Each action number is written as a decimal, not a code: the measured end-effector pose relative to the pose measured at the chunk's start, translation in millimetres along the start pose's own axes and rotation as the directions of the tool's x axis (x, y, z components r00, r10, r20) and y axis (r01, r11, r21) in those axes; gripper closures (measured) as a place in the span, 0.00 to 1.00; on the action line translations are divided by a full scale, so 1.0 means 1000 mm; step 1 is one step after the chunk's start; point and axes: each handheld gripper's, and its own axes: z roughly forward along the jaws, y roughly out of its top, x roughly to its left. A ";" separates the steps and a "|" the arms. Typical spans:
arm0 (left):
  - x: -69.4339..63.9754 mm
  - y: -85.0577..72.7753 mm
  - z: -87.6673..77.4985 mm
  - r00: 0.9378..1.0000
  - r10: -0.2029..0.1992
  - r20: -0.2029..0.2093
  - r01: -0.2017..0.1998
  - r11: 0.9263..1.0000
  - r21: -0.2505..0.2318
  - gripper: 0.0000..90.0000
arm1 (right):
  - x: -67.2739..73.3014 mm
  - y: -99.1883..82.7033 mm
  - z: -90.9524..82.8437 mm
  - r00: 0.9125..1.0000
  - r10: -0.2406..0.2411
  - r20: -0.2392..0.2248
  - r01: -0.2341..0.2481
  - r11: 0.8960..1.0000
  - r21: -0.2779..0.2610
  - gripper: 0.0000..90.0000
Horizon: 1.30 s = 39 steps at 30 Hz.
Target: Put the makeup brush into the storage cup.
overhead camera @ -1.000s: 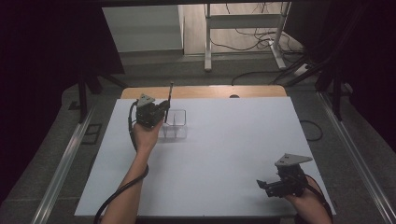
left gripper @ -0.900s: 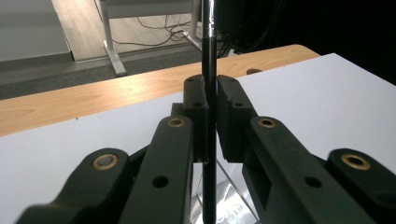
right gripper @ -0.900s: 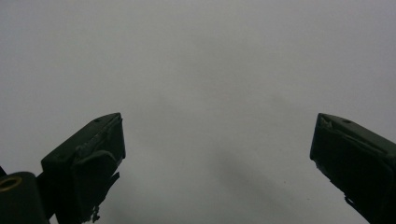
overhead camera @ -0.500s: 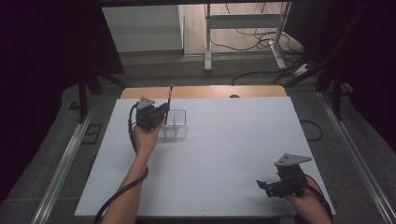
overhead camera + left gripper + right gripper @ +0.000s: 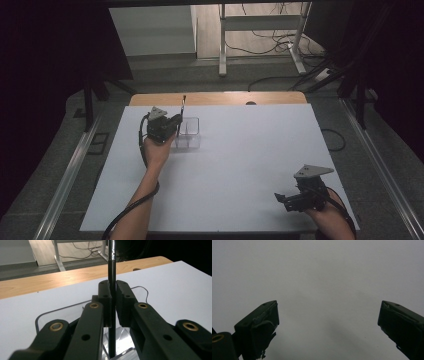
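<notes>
My left gripper (image 5: 176,127) is at the far left of the white table, shut on a thin black pen (image 5: 183,107) that stands upright. In the left gripper view the pen (image 5: 111,265) runs straight up between the pads of the left gripper (image 5: 112,297), and its lower end reaches down into a clear plastic box (image 5: 50,313). That clear box (image 5: 187,134) sits just right of the gripper in the high view. My right gripper (image 5: 280,199) rests near the front right corner. In its own view the right gripper (image 5: 328,320) stands open over bare white surface.
The white tabletop (image 5: 240,160) stretches between the two hands. A wooden strip (image 5: 220,98) runs along its far edge. Beyond it are a metal stand (image 5: 260,35) and cables on the floor. Metal rails (image 5: 70,175) flank the table.
</notes>
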 end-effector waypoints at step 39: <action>-0.001 0.012 -0.010 0.995 0.001 0.095 -0.010 0.995 0.097 0.16 | 0.001 0.000 0.001 1.000 -0.004 0.000 0.004 1.000 0.007 0.04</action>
